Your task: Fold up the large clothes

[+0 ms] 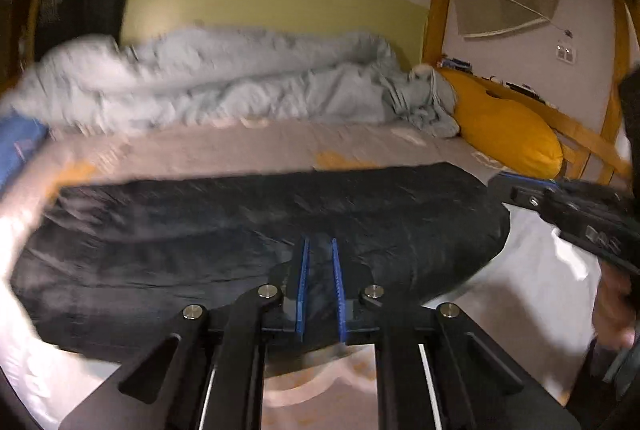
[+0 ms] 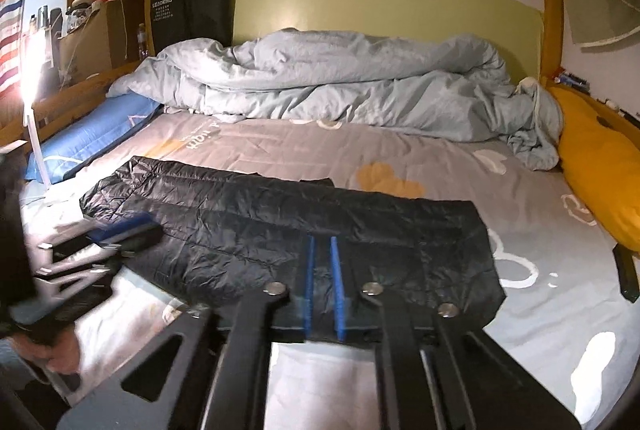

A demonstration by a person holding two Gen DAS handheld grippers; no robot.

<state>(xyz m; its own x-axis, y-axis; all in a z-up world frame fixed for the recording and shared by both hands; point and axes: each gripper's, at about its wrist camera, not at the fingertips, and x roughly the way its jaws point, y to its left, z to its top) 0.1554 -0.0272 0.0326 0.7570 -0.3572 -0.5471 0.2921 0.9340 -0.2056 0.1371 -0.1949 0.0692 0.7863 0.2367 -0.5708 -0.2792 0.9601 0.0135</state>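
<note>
On the bed (image 2: 400, 158), a black quilted puffer jacket (image 2: 280, 222), shiny and crinkled, lies flat across the grey patterned sheet, in front of a rumpled pale-blue duvet (image 2: 340, 86). Both tongs are clenched on the jacket's near hem: left tongs (image 1: 320, 286) toward its left, right tongs (image 2: 323, 286) toward its right.
</note>
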